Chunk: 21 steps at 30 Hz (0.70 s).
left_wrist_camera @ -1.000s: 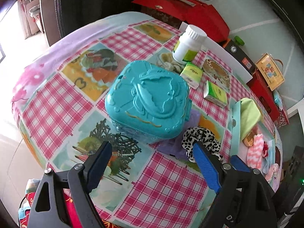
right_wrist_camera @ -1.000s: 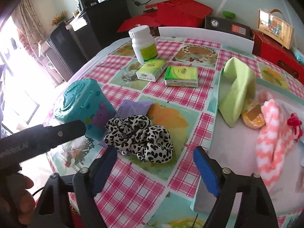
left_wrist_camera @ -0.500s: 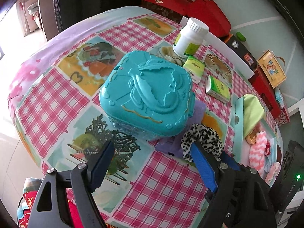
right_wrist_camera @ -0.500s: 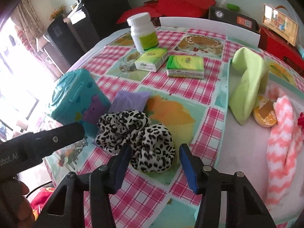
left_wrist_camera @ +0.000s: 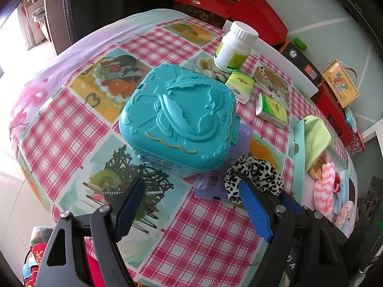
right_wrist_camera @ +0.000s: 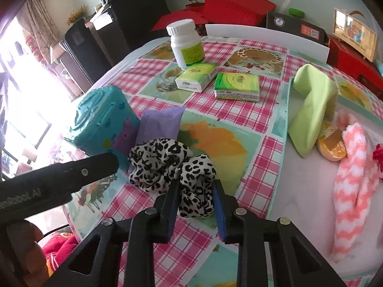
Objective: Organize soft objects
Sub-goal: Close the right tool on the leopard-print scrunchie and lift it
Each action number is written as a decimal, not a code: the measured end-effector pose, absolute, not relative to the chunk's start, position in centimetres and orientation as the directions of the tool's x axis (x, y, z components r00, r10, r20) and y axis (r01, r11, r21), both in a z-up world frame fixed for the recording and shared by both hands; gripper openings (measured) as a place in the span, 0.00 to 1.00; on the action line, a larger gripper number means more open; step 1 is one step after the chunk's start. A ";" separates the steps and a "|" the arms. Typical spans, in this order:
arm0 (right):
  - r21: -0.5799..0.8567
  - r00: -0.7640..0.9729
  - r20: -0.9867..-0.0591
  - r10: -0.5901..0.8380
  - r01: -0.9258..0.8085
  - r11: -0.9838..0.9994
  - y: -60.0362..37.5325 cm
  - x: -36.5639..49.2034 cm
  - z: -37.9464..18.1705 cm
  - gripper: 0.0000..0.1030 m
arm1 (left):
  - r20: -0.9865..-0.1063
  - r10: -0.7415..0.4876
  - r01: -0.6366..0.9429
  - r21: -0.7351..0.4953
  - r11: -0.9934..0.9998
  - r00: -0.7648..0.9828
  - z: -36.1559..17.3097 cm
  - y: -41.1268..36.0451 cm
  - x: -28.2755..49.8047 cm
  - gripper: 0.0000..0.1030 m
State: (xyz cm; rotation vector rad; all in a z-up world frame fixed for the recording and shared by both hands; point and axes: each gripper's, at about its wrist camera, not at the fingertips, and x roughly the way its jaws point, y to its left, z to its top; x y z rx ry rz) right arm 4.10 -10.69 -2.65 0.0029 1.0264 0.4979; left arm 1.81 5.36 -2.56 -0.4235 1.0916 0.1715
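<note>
Scrunchie: the leopard-print scrunchie (right_wrist_camera: 171, 165) lies on the checked counter (right_wrist_camera: 241, 110), just in front of the right tool (right_wrist_camera: 195, 199), with the purple packet (right_wrist_camera: 160, 124) and the teal case (right_wrist_camera: 100, 124) right behind it.
Right tool: its jaws are closing, and the near lobe of the scrunchie sits between the blue pads; the cloth bulges there, so I judge they are already pinching it.
Left tool: the left tool (left_wrist_camera: 191, 205) hangs above the counter edge facing the teal case, jaws wide apart, nothing between them.
Key relation: the scrunchie lies straight ahead of the right tool and off to the right of the left one, so the right hand is plainly the nearer.
Long axis: the scrunchie stretches crosswise to the right tool, from the case side toward the tray; only its near end is in the jaws.
Where it likely goes: the pale tray (right_wrist_camera: 308, 191) to the right, which holds the green cloth (right_wrist_camera: 311, 105) and pink striped sock (right_wrist_camera: 352, 174).
Next move, my guess: lift clear, then swing right over the tray rim.
</note>
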 end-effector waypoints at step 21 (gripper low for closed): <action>0.267 0.551 -0.749 0.369 -0.259 0.928 -17.1 3.6 1.1 0.24 | -0.915 -0.023 -0.299 -0.155 0.941 0.404 -4.1 2.3 3.4 0.71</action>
